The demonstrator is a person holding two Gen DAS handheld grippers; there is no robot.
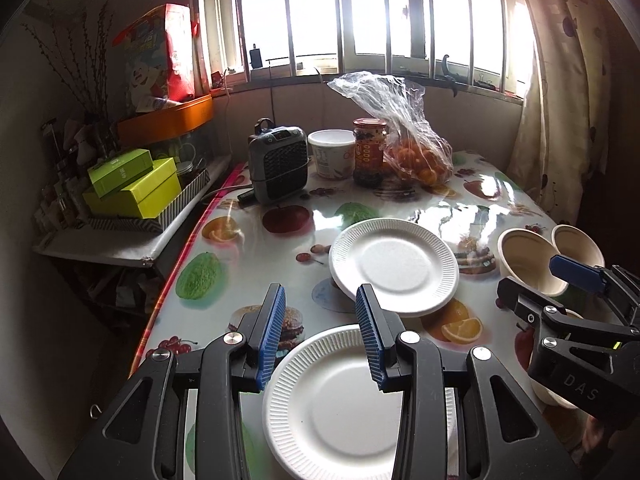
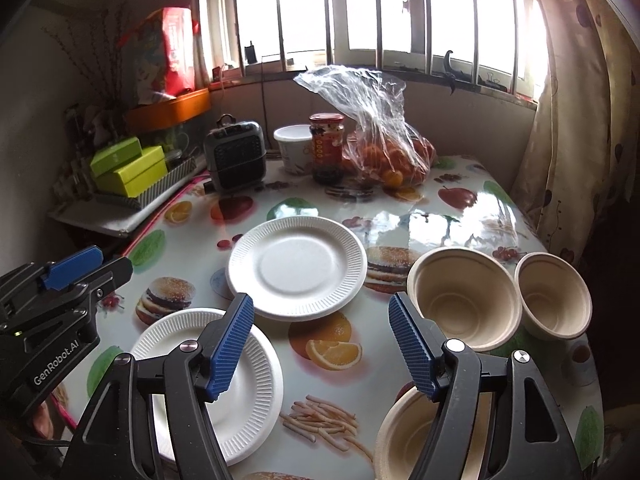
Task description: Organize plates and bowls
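Both claws hang over the table, spread with nothing between them: the left claw above the near plate, the right claw above the near bowl (its arms hide much of it). The far plate lies mid-table, with the big bowl and small bowl just beside each other. Behind stand a heater, tub, jar and a bag, probably of oranges. Window glare blurs the far table.

Two white plates and three beige bowls lie apart, upright.
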